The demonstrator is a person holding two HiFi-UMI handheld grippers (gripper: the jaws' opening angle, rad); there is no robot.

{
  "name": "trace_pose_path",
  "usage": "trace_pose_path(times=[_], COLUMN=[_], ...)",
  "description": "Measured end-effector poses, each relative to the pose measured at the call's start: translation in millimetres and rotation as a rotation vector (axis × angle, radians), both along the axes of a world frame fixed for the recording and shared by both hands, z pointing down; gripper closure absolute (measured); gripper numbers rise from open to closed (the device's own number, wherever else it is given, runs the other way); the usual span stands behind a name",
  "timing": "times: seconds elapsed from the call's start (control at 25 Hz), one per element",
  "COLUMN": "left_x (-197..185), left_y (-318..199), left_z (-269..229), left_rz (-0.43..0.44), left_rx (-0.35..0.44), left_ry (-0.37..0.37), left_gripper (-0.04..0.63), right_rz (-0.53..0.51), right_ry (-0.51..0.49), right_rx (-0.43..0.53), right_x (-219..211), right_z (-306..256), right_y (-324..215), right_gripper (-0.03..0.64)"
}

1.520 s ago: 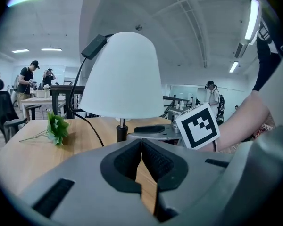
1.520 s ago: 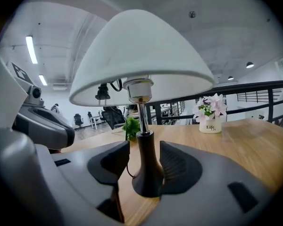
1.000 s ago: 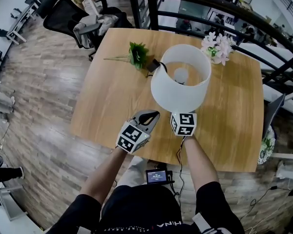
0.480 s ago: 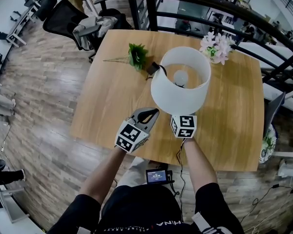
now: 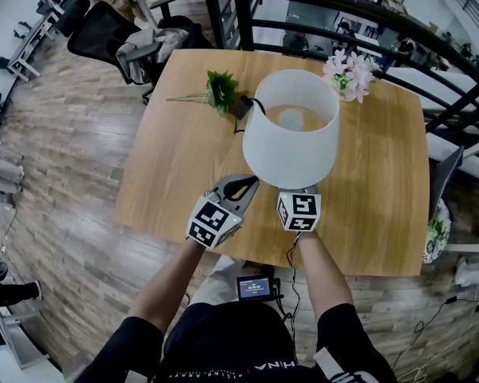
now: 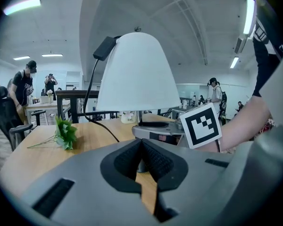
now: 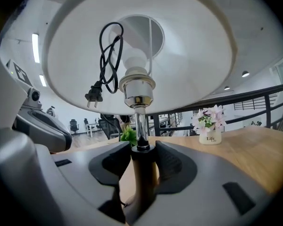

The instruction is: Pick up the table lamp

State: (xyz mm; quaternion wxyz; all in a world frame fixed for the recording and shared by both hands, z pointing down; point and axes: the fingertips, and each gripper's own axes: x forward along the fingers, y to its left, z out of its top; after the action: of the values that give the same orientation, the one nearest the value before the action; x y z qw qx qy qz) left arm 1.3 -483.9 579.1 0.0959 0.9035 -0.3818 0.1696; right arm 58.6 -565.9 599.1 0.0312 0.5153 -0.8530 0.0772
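The table lamp (image 5: 291, 134) has a white shade, a chrome stem and a black cord with its plug coiled up inside the shade (image 7: 106, 55). My right gripper (image 5: 303, 190) reaches under the shade, and its pads (image 7: 169, 161) press on the dark lower stem (image 7: 142, 173). In the left gripper view the lamp (image 6: 137, 74) stands just ahead and to the right. My left gripper (image 5: 243, 184) hovers over the wooden table (image 5: 176, 158) to the left of the lamp, its jaws together with nothing between them (image 6: 141, 142).
A green plant sprig (image 5: 222, 90) lies on the table behind the lamp, and a small pot of pink flowers (image 5: 347, 74) stands at the back right. A black railing (image 5: 383, 22) runs behind the table. Office chairs (image 5: 104, 30) stand at the back left.
The lamp has come up slightly with my right gripper, and its shade looks a bit larger from the head. The left gripper has stayed where it was.
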Motion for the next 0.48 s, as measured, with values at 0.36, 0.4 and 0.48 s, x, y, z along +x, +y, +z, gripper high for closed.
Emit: trace_pose_path(times=[0.36,0.4,0.48], left_x=[6,6,5], left_y=[-3,-4,-8], left_z=[-13,-12,-9], left_rz=[0.008,0.005,-0.006], left_rx=[0.027,0.023,0.006], left_ry=[-0.001,0.000,0.005], left_gripper=[0.577,0.577,0.577], right_rz=[-0.004,-0.005,-0.010], right_ry=[-0.046,-0.056,-0.082], right_rx=[0.007,-0.003,-0.005], right_x=[-1,-2,-3], right_z=[-20,-19,-21], right_y=[15,17,21], right_gripper=[0.451,0.451,0.451])
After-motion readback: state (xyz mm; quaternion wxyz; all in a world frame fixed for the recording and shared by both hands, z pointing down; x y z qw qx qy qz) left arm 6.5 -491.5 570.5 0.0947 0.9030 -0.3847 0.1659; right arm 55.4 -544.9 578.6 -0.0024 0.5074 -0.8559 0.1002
